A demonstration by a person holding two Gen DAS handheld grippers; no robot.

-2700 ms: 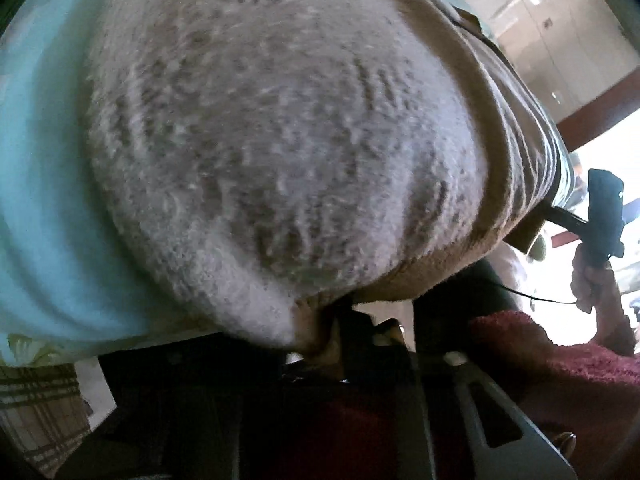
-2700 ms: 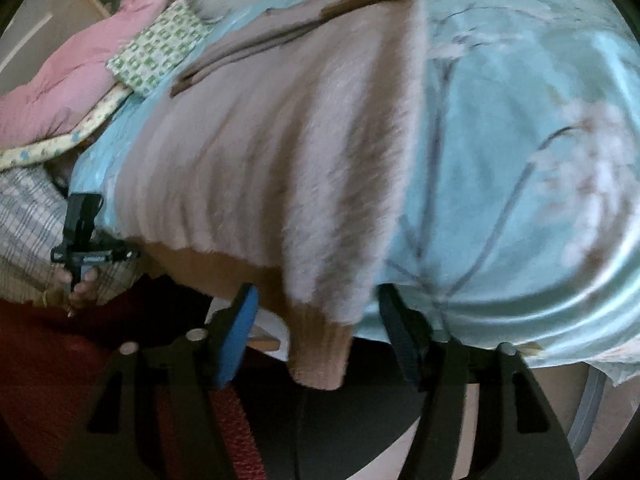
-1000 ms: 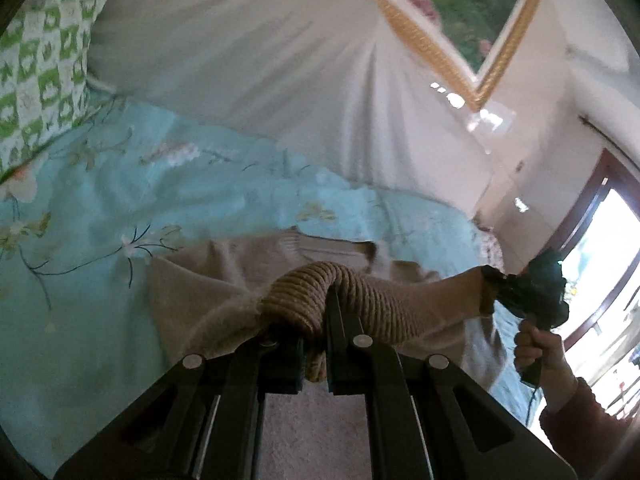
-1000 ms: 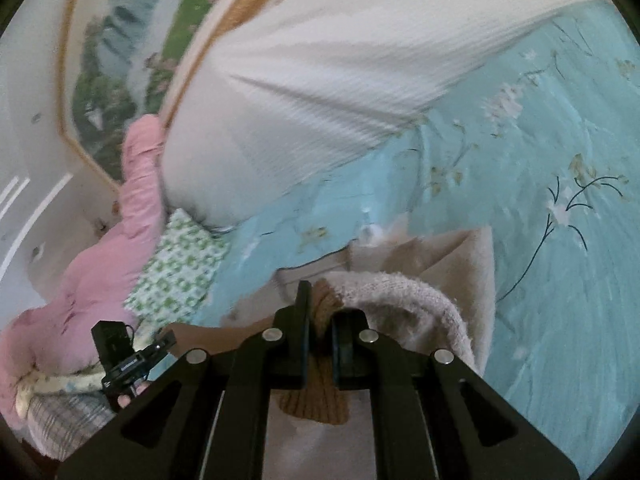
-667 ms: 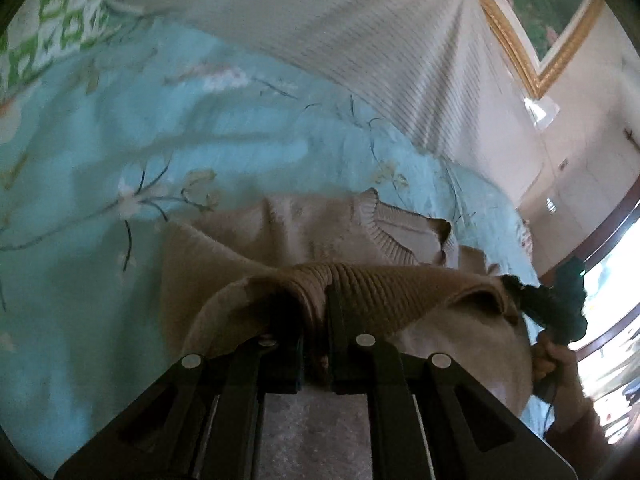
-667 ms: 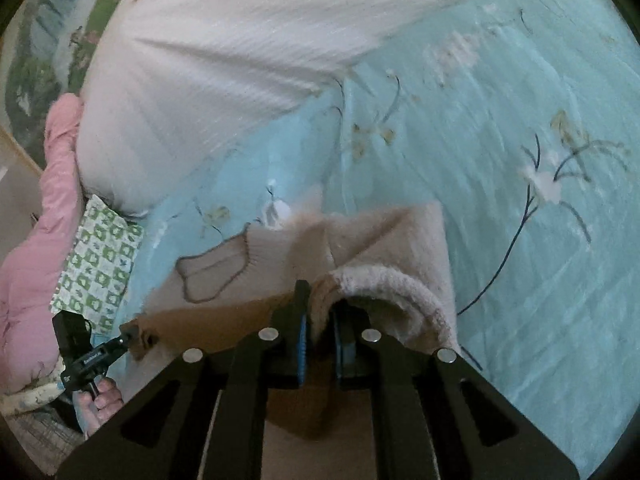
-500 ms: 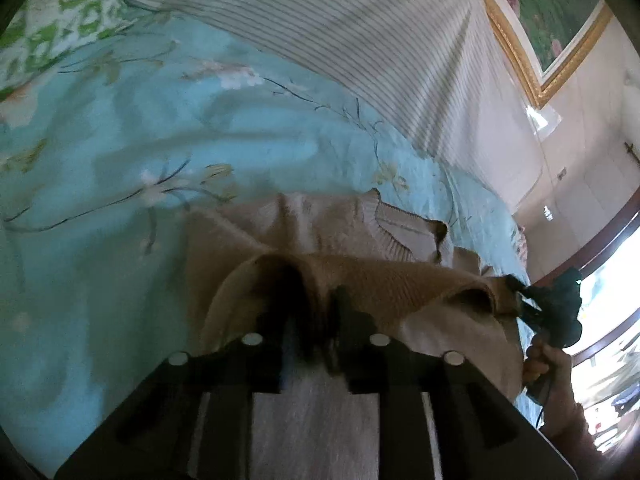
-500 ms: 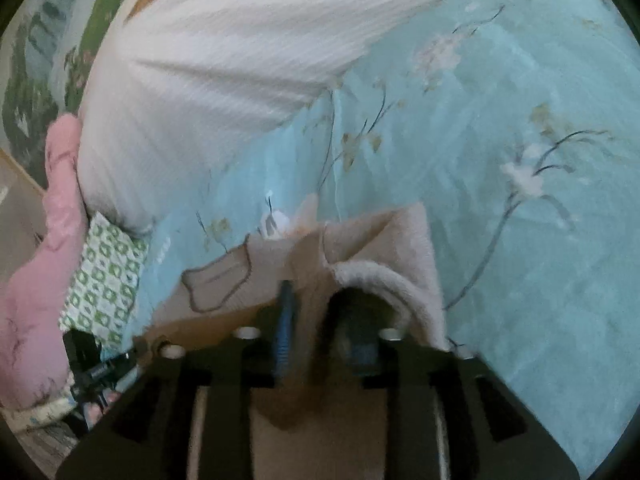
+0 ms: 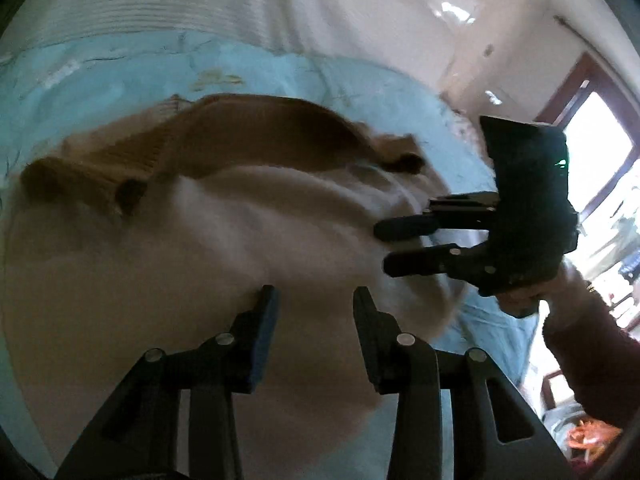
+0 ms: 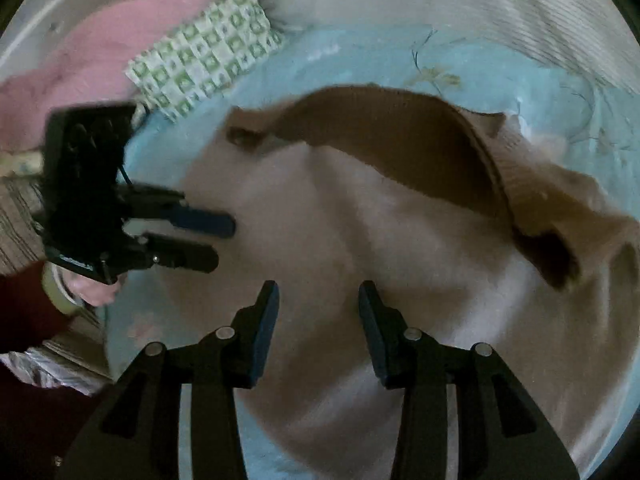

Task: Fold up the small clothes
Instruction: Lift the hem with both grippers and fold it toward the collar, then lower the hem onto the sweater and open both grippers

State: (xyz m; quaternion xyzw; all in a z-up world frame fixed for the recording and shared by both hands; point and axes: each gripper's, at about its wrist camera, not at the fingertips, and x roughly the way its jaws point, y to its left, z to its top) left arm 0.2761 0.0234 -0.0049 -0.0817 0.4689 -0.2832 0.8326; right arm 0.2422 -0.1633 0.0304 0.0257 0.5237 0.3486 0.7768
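So both grippers are empty here. The left gripper (image 9: 314,304) has its jaws spread wide with nothing between them, hovering over the pale fuzzy side of the sweater (image 9: 224,248), which fills the middle of the left wrist view. Same story for the right gripper (image 10: 318,300): jaws wide apart, holding nothing, parked low centre of its own frame over the same sweater (image 10: 360,248).

The sweater lies on the blue floral bedsheet (image 9: 100,76). Its brown ribbed hem (image 9: 120,160) sits turned over along the top of the garment, upper left in the left view and curving across upper right in the right view, so the darker outer knit shows as a band over the lighter inside. My guess is that's a fold just laid down, with the bottom edge brought up toward the neckline, which would explain why both grippers are open and backed off above the cloth rather than pinching it. Looks like one fold done and more to go.

Each camera also catches the other tool: the right one at mid right of the left view, the left one at mid left of the right view. A green checked pillow (image 10: 204,64) and pink blanket (image 10: 120,12) sit upper left in the right view.

No readable writing. There's a faint line of text on the left gripper's body, but it's too blurry to make out.
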